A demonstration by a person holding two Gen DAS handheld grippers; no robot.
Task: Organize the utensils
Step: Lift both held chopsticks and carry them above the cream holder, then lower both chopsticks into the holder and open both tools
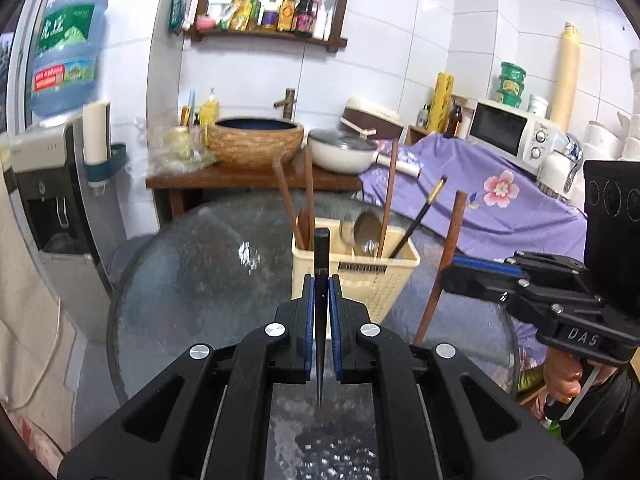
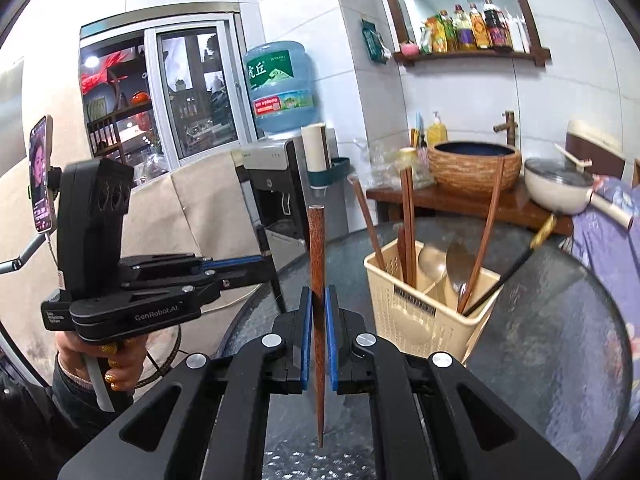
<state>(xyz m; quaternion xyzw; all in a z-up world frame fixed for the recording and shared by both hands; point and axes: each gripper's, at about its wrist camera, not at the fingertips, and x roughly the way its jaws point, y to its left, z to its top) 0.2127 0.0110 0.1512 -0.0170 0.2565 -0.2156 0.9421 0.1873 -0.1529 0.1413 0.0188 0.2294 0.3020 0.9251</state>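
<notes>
My left gripper [image 1: 321, 280] is shut on a black chopstick [image 1: 321, 256] that stands upright between its blue pads, thin end down. My right gripper [image 2: 319, 292] is shut on a brown wooden chopstick [image 2: 317, 240], also upright with its point down. Both hang above the round glass table [image 1: 192, 280]. A cream perforated utensil basket [image 1: 360, 276] stands on it just beyond the left gripper, holding brown chopsticks, metal spoons and a black gold-tipped chopstick. In the right wrist view the utensil basket [image 2: 420, 312] lies to the right, and the left gripper [image 2: 256, 262] shows at left.
Behind the table a wooden stand carries a woven basin [image 1: 256, 140] and a white lidded pan [image 1: 344, 152]. A purple flowered cloth [image 1: 480, 200] covers a counter with a microwave [image 1: 512, 132]. A water dispenser [image 1: 52, 184] stands at left. A person's hand [image 2: 100, 364] grips the left tool.
</notes>
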